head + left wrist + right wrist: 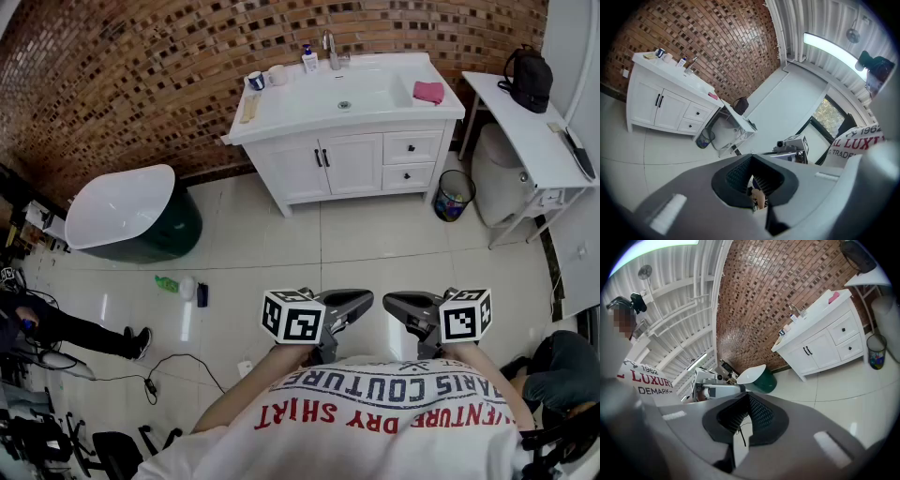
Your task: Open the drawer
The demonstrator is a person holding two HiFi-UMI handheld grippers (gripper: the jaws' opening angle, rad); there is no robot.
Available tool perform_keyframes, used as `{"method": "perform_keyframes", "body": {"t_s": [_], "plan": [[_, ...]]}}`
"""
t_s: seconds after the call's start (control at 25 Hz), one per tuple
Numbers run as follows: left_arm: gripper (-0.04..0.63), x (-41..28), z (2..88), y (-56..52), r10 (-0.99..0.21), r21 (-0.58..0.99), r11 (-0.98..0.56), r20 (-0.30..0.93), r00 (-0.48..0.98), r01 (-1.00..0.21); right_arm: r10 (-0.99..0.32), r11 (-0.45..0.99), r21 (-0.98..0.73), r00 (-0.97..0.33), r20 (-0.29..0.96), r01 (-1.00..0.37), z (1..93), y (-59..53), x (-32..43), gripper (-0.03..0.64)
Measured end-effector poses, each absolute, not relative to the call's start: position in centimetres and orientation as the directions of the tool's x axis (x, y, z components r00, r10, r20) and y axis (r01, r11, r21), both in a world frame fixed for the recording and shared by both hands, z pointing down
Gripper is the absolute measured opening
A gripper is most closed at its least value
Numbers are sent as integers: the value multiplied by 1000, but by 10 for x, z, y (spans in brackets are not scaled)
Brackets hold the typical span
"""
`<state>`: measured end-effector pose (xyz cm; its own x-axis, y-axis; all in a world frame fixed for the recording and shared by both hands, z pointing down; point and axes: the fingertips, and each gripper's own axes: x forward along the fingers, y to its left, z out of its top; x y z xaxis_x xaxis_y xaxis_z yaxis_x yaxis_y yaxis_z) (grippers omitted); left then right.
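The person stands on the tiled floor (281,262), well apart from the white vanity cabinet (309,173) at the brick wall (141,75). Both grippers are held close to the chest, only a little below level, and neither touches anything.

The left gripper (361,300) has its jaws brought together. In its own view the dark pads meet and nothing is between them. The right gripper (394,302) is the same: jaws closed, with only a thin slit between the pads, and empty.

The cabinet has two drawers on its right side, beside the pair of doors. The upper drawer (412,147) and the lower drawer (408,176) are both fully pushed in, each with a small dark knob in the middle (their fronts are flush with the cabinet face).

On top there is the basin (361,94) with a pink cloth (428,91) to its right. Just beside the cabinet, on the drawer side, stands a waste bin (455,195), and then a white table (525,131) with a black bag (530,80) on it. Far to the left is a bathtub (131,211), white inside and dark green outside.
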<state>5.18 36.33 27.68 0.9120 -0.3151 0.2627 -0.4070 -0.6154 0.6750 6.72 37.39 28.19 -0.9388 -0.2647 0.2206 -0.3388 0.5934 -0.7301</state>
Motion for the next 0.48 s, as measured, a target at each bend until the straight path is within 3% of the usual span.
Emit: {"method": "perform_keyframes", "body": {"t_s": [0.48], "plan": [[-17, 80, 291, 364, -322, 697, -600, 238, 916, -392, -263, 605, -733, -947, 183, -310, 284, 373, 97, 6]]}}
